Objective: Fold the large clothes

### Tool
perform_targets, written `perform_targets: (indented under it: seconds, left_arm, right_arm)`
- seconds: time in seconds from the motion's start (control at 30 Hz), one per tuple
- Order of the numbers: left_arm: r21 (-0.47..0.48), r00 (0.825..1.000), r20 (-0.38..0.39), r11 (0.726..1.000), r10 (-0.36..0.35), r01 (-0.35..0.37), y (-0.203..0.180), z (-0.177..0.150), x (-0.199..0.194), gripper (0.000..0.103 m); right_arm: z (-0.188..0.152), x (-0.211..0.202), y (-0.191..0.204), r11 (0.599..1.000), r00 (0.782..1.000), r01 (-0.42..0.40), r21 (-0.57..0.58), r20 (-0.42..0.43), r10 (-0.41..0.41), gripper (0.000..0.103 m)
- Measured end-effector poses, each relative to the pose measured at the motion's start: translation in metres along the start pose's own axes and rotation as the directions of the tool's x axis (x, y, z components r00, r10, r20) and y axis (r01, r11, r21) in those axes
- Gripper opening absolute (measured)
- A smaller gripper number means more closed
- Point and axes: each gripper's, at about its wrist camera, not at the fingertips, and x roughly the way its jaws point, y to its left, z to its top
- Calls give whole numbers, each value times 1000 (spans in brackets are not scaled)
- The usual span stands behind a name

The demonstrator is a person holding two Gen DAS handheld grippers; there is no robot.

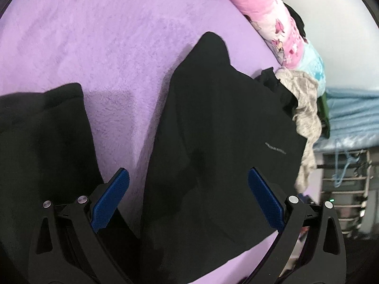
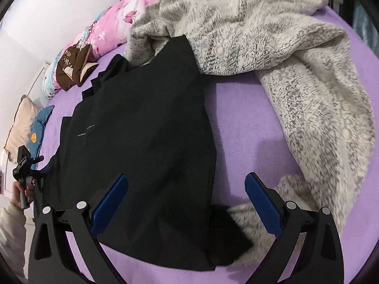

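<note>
A large black garment [image 1: 213, 142] with small white lettering lies partly folded on the purple bed cover [image 1: 94, 47]. A second black stretch of cloth [image 1: 42, 142] lies at the left, whether the same garment I cannot tell. My left gripper [image 1: 188, 177] hangs open just above the black garment, nothing between its blue pads [image 1: 111, 198]. In the right wrist view the black garment [image 2: 146, 142] spreads across the bed cover [image 2: 248, 130]. My right gripper [image 2: 187, 182] is open over the garment's near edge, holding nothing. The other gripper [image 2: 24, 165] shows far left in a person's hand.
A grey-and-white fleecy blanket [image 2: 272, 47] is heaped beside the black garment and touches its far corner. A pink floral quilt [image 1: 267, 19] runs along the wall. Pillows [image 2: 23, 127] lie at the bed's far end. A rack with a blue hanger [image 1: 343, 170] stands beyond the bed edge.
</note>
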Motion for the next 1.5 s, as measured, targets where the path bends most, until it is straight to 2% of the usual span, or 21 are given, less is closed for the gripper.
perform_targets:
  seconds: [0.13, 0.33, 0.5, 0.6, 0.77, 0.9, 0.97, 1.1, 1.17, 1.2, 1.37, 1.43, 1.5]
  left_arm:
    - [-28, 1000, -8, 999, -24, 24, 9, 7, 4, 96]
    - [47, 999, -48, 999, 13, -11, 4, 11, 18, 96]
    - [10, 995, -92, 999, -43, 44, 10, 20, 37, 96]
    - [7, 990, -119, 997, -82, 83, 11, 21, 46, 96]
    - [18, 975, -185, 991, -124, 129, 8, 22, 57, 96]
    - [-21, 961, -202, 981, -191, 191, 6, 23, 66, 96]
    - [-29, 947, -228, 974, -225, 224, 2, 21, 76, 96]
    - [12, 946, -256, 977, -201, 211, -11, 16, 91, 96]
    - [17, 944, -261, 976, -204, 215, -14, 14, 94, 96]
    - [21, 945, -262, 978, -196, 208, -15, 14, 94, 96]
    - [2, 944, -270, 981, -188, 196, -14, 17, 95, 91]
    - [-2, 943, -276, 981, -187, 194, -12, 18, 95, 88]
    - [-12, 940, -280, 980, -195, 200, -9, 19, 94, 86]
  right_arm:
    - [7, 12, -6, 1000, 999, -19, 11, -29, 19, 96]
    - [17, 30, -15, 999, 996, -33, 22, -80, 34, 96]
    - [22, 52, -17, 997, 989, -67, 49, -127, 72, 96]
    - [19, 70, -16, 995, 976, -93, 43, -194, 99, 96]
    - [21, 79, -19, 987, 967, -140, 73, -206, 152, 98]
    - [22, 86, -19, 980, 957, -180, 80, -214, 194, 98]
    - [23, 86, -18, 969, 947, -229, 94, -207, 244, 98]
    - [22, 88, -6, 939, 913, -332, 84, -219, 343, 97]
    - [20, 94, 6, 931, 898, -362, 55, -248, 364, 92]
    - [18, 98, 12, 923, 886, -380, 57, -263, 381, 85]
    - [18, 109, 26, 923, 885, -383, 48, -267, 381, 78]
    - [18, 109, 24, 925, 887, -376, 53, -269, 376, 65]
    - [19, 108, 19, 923, 883, -380, 66, -271, 383, 58]
